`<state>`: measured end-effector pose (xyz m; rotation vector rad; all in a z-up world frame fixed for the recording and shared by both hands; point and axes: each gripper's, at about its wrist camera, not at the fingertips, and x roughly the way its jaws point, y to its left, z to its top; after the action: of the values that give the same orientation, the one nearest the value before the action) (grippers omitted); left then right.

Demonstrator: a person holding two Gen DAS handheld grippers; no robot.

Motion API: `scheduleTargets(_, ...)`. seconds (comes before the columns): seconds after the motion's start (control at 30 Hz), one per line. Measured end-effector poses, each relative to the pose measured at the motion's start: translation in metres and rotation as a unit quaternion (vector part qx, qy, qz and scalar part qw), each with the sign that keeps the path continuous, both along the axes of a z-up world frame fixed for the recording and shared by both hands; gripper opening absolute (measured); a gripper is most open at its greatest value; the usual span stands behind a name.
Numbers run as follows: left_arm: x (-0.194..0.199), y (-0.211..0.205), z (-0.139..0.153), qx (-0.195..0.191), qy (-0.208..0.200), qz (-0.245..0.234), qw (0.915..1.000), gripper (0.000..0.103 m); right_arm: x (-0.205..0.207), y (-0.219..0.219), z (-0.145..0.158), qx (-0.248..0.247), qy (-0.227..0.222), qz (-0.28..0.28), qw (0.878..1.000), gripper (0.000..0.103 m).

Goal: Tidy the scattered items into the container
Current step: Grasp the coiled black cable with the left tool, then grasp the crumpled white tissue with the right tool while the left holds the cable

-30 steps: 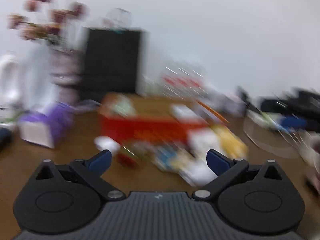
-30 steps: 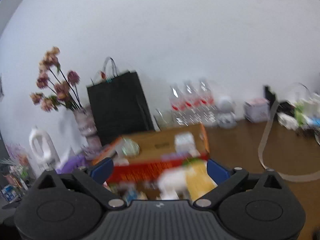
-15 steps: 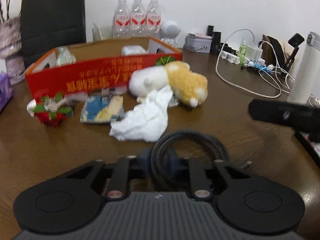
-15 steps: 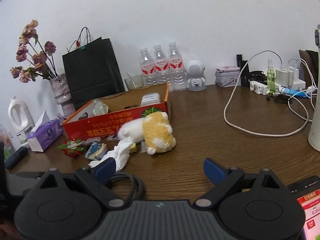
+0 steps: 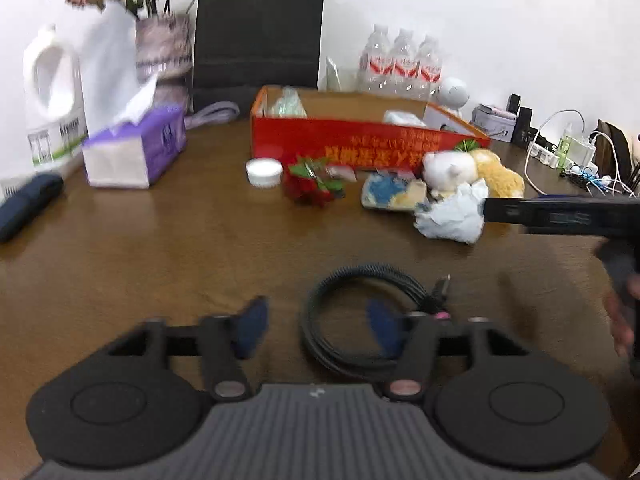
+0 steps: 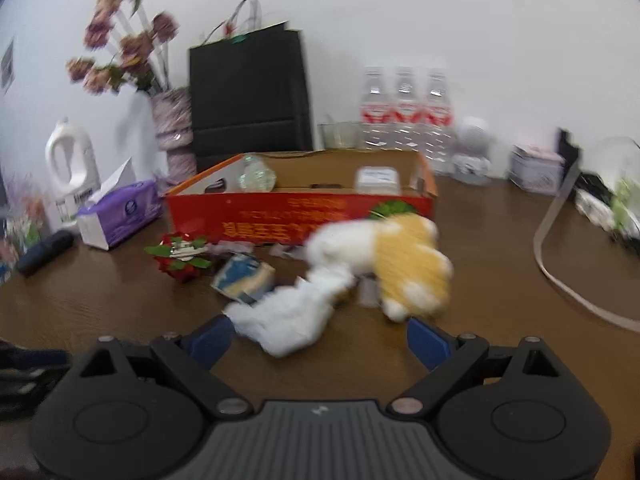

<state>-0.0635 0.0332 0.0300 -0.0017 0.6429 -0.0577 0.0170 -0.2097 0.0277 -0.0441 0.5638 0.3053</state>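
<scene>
A red cardboard box (image 5: 360,142) (image 6: 280,216) stands on the brown table. In front of it lie a white and yellow plush toy (image 5: 472,172) (image 6: 400,264), crumpled white paper (image 5: 452,216) (image 6: 288,320), a blue snack packet (image 5: 392,194) (image 6: 244,278), a red ornament (image 5: 310,188) (image 6: 180,258) and a white cap (image 5: 263,172). A coiled black cable (image 5: 360,320) lies on the table by my left gripper (image 5: 318,330), which is open with its right finger over the coil. My right gripper (image 6: 318,340) is open, close behind the crumpled paper.
A purple tissue box (image 5: 136,152), a white jug (image 5: 52,96), a vase of flowers (image 5: 162,48), a black paper bag (image 5: 258,32) and water bottles (image 5: 402,66) stand around the box. Chargers and white cables (image 5: 568,156) lie at the right. The right gripper's body (image 5: 560,216) crosses the left wrist view.
My left gripper has opened and let go of the black cable, which now lies on the table. My right gripper has moved closer to the crumpled paper and plush toy.
</scene>
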Motion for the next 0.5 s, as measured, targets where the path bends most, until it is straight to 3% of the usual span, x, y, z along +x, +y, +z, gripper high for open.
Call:
scheduleTargets(0.07, 0.016, 0.005, -0.003, 0.007, 0.016, 0.006, 0.9998, 0.054, 0.017, 0.017, -0.003, -0.027, 0.008, 0.004, 1.0, 0.088)
scheduleTargets(0.13, 0.027, 0.009, -0.007, -0.008, 0.034, -0.001, 0.9994, 0.049, 0.032, 0.029, -0.008, -0.046, 0.026, 0.004, 0.999, 0.066)
scheduleTargets(0.2, 0.033, 0.01, -0.01, -0.031, 0.045, -0.018, 0.9984, 0.049, 0.041, 0.033, -0.015, -0.048, 0.044, 0.006, 0.998, 0.055)
scheduleTargets(0.23, 0.034, 0.008, -0.012, -0.035, 0.045, -0.025, 0.9981, 0.049, 0.041, 0.033, -0.017, -0.045, 0.05, 0.008, 0.998, 0.037)
scheduleTargets(0.27, 0.034, 0.006, -0.013, -0.03, 0.043, -0.03, 0.9982, 0.044, 0.04, 0.033, -0.02, -0.042, 0.052, 0.011, 0.998, 0.03)
scheduleTargets(0.3, 0.034, 0.001, -0.015, -0.018, 0.04, -0.03, 0.9986, 0.031, 0.037, 0.033, -0.022, -0.041, 0.05, 0.012, 0.998, 0.024)
scheduleTargets(0.37, 0.032, -0.006, -0.016, -0.002, 0.032, -0.024, 0.9992, 0.017, 0.027, 0.034, -0.023, -0.046, 0.045, 0.013, 0.998, 0.022)
scheduleTargets(0.5, 0.019, -0.008, -0.018, -0.033, 0.019, -0.009, 0.9992, 0.008, -0.006, 0.025, -0.008, 0.002, 0.023, 0.017, 1.0, 0.021)
